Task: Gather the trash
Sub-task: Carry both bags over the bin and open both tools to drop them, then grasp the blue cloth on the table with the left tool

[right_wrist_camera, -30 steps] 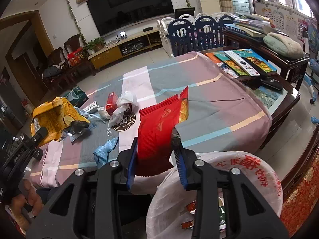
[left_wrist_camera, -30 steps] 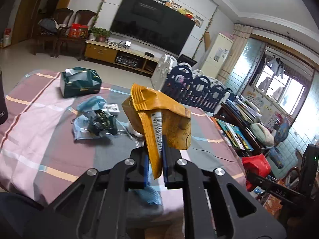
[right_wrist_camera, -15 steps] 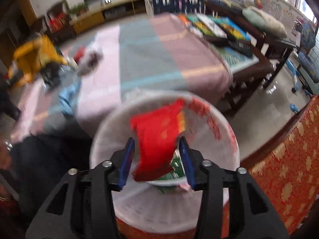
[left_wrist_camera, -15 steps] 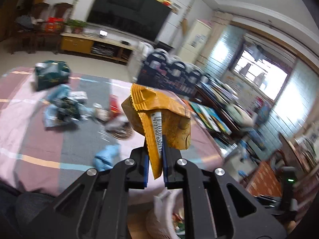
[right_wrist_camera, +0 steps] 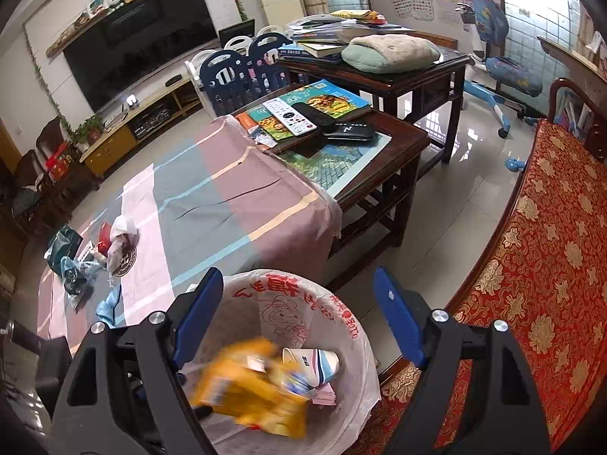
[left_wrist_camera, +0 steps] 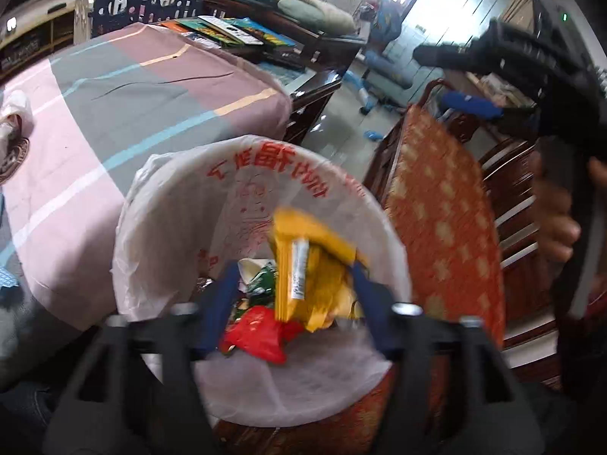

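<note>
The left gripper hangs over the mouth of the trash bin, which is lined with a white bag printed in red. Its jaws have just been opening and now stand wide; the yellow snack wrapper sits blurred between them, apparently no longer pinched, and is dropping toward the red wrapper and other scraps in the bin. From the right wrist view the same yellow wrapper shows as a smear above a paper cup inside the bag.

The right gripper also points down at the bin, at its near rim; its jaws have just been opening too, they are wide, and nothing lies between them.

What is left to collect lies on the striped tablecloth: a cluster at the far left of the right wrist view, with a crumpled white tissue, a small red box, a dark green packet, a clear bag with dark contents and a blue scrap. All of it is left of the bin and beyond it, well apart from both tools. The pile strings out from near to far along the cloth's left side. My judgement is that the left hand is the nearer one for it, and the blue scrap, closest to the bin, is the easiest first reach
</note>
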{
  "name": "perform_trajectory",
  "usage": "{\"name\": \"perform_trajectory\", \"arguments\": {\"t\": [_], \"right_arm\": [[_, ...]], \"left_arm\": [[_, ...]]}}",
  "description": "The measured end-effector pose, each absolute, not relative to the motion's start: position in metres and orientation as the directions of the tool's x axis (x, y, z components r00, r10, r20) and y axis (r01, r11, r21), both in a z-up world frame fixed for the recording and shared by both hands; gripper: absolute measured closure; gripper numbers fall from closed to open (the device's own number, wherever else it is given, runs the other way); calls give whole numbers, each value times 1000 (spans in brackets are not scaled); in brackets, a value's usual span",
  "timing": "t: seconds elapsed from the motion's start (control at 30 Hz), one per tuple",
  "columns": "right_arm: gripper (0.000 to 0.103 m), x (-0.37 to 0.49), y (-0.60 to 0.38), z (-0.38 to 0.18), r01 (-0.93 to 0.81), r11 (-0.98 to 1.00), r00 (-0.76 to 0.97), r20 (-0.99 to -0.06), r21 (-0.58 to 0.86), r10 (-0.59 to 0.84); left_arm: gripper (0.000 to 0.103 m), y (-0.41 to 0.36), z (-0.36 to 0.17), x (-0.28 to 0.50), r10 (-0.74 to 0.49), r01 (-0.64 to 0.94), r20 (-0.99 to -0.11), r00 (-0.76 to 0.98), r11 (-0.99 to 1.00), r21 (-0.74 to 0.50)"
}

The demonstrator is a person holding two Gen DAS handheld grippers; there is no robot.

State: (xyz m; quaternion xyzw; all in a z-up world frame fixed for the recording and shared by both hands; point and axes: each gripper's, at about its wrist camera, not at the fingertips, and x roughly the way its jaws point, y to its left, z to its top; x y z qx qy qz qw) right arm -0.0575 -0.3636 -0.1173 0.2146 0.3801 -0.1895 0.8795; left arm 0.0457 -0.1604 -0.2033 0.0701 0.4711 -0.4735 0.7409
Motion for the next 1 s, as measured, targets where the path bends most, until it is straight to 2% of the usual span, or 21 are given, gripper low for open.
{"name": "perform_trajectory", "arguments": {"t": [0.1,0.17,0.23,0.27,0.4,0.47,0.73,0.8,0.9,0.93,1.0], "right_arm": [[22,-53,-359,-127,486,839,625,-768,247,-136],[22,-47,-351,-136,466,847,618,-779,256,-104],[22,-42,-341,-141,443,859,616,-784,257,-83],[22,-41,-337,-143,435,864,613,-786,253,-78],[22,-31,-326,-152,414,876,592,-804,247,-53],[22,-27,-322,-156,410,878,582,-812,248,-42],[22,-14,-303,-161,385,893,562,-827,232,-28],[22,-12,-299,-162,378,896,560,-828,231,-22],[22,-8,-293,-165,365,902,554,-832,232,-10],[22,-6,-291,-166,360,904,551,-834,230,-8],[22,-3,-285,-169,350,910,543,-840,224,-3]], "left_arm": [[26,-141,-197,63,-609,728,-762,221,623,-287],[26,-113,-189,91,-549,609,-745,378,754,-246],[25,-78,-182,116,-427,409,-737,524,885,-223],[25,-56,-183,134,-329,274,-747,577,940,-203],[24,-6,-202,185,-96,9,-797,597,994,-113],[24,2,-217,201,-64,-15,-824,562,996,-87],[23,2,-251,207,-97,27,-851,516,995,-97],[26,-1,-250,205,-75,44,-843,533,997,-61],[39,-5,-250,202,-76,56,-843,533,997,-54],[50,-5,-252,203,-76,55,-848,525,997,-56],[64,-2,-252,203,-79,48,-844,531,997,-64]]}}
